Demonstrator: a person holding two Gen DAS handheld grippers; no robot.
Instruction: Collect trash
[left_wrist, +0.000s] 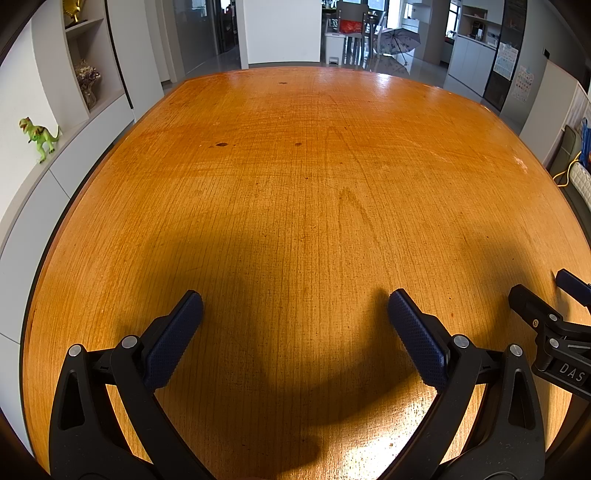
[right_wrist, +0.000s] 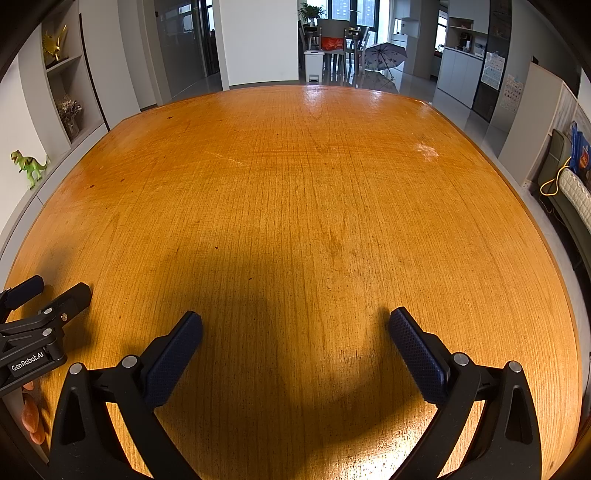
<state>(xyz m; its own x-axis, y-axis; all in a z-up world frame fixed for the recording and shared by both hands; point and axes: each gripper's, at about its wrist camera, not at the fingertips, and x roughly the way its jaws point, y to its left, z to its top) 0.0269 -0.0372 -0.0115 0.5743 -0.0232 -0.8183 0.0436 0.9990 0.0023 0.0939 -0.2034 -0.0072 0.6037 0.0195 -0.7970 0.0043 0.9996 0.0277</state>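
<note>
My left gripper (left_wrist: 294, 301) hangs open low over the orange-brown wooden table (left_wrist: 295, 166), with nothing between its blue-padded fingers. My right gripper (right_wrist: 295, 319) is open too, above the same table (right_wrist: 314, 184), and holds nothing. They sit side by side: the right gripper (left_wrist: 543, 288) shows at the right edge of the left wrist view, and the left gripper (right_wrist: 57, 288) at the left edge of the right wrist view. A few small orange pieces (right_wrist: 30, 415), perhaps peel, lie at the table's near left edge, partly hidden under the left gripper.
A white cabinet runs along the table's left side with a green toy dinosaur (left_wrist: 38, 134) on it. Beyond the far edge stand a white pedal bin (right_wrist: 313, 64), chairs and an open umbrella (right_wrist: 384, 55). A sofa (right_wrist: 570, 195) is at the right.
</note>
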